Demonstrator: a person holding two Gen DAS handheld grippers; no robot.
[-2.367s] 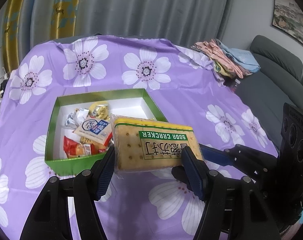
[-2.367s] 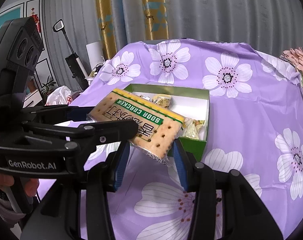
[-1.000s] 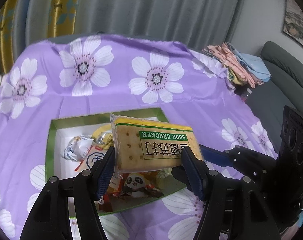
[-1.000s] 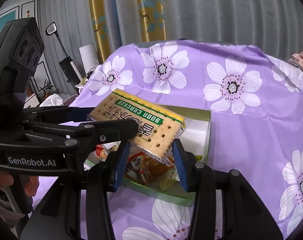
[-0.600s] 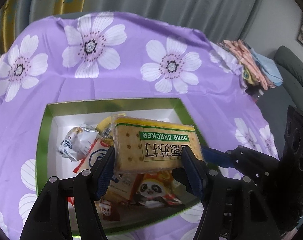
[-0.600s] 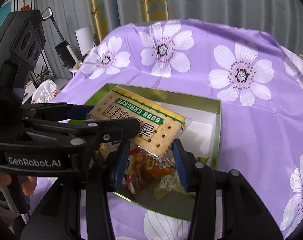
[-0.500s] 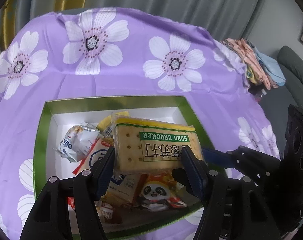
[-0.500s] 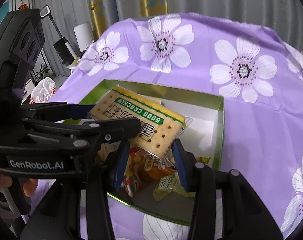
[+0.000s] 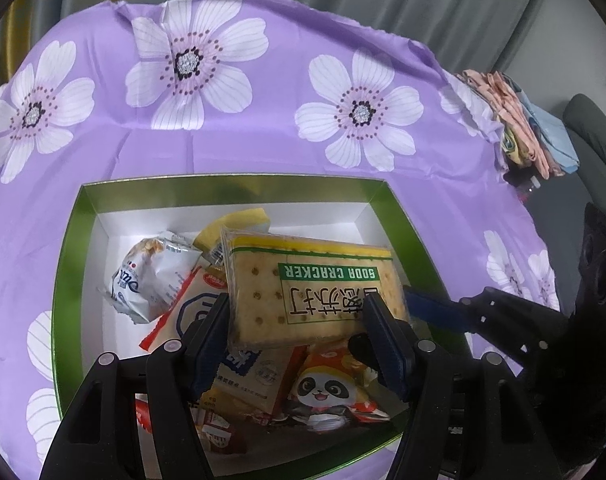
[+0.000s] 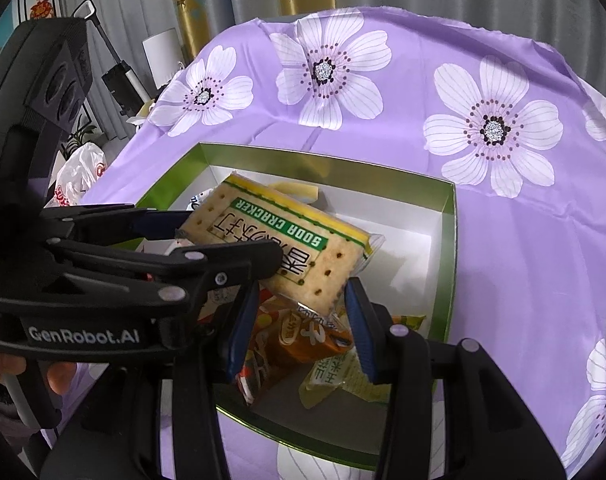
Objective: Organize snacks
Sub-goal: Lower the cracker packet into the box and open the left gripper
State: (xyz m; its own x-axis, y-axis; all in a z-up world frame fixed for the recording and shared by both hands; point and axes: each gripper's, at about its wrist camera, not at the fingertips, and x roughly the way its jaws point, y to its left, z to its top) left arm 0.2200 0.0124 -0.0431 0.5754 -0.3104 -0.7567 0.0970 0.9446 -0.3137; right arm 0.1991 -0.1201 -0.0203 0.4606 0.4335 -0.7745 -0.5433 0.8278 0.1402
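A flat soda cracker pack [image 9: 311, 288] with a green label is held over the green box [image 9: 69, 240], which has a white inside. My left gripper [image 9: 297, 316] is shut on the pack's near edge. My right gripper [image 10: 301, 304] is shut on its corner, seen in the right wrist view on the pack [image 10: 279, 236]. Below lie several snacks: a white milk pouch [image 9: 151, 276], a panda packet [image 9: 327, 388], an orange packet [image 10: 299, 340] and a yellow-green packet [image 10: 343, 376]. The box also shows in the right wrist view [image 10: 449, 248].
The purple tablecloth with white flowers [image 9: 223, 120] covers the table around the box. Folded cloths [image 9: 519, 128] lie at the far right edge, next to a grey sofa [image 9: 595, 128]. A white plastic bag [image 10: 79, 176] sits off the table's left side.
Both grippers have carried the cracker pack from beside the box to above its inside and tilted down toward it. The grip on the pack is unchanged.
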